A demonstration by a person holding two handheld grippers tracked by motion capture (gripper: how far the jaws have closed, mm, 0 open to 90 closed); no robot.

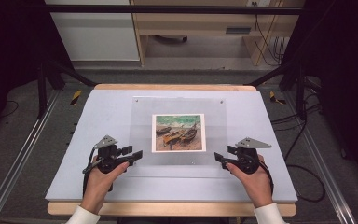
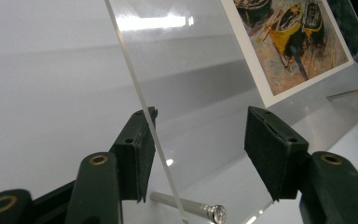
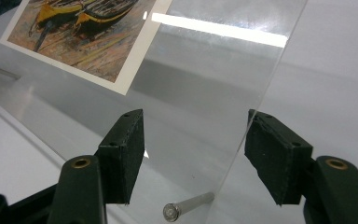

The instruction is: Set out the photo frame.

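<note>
Up close, steel standoff pin [image 2: 191, 208]

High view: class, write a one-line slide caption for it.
Two hand-held grippers, left gripper and right gripper, flank a clear acrylic sheet over a boat picture on a pale table.

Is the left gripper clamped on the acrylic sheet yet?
No: in the left gripper view the acrylic sheet edge runs between the left gripper jaws, with a clear gap to the far pad.

Black tongs [image 1: 136, 154], white sleeves [image 1: 81, 215]
</note>
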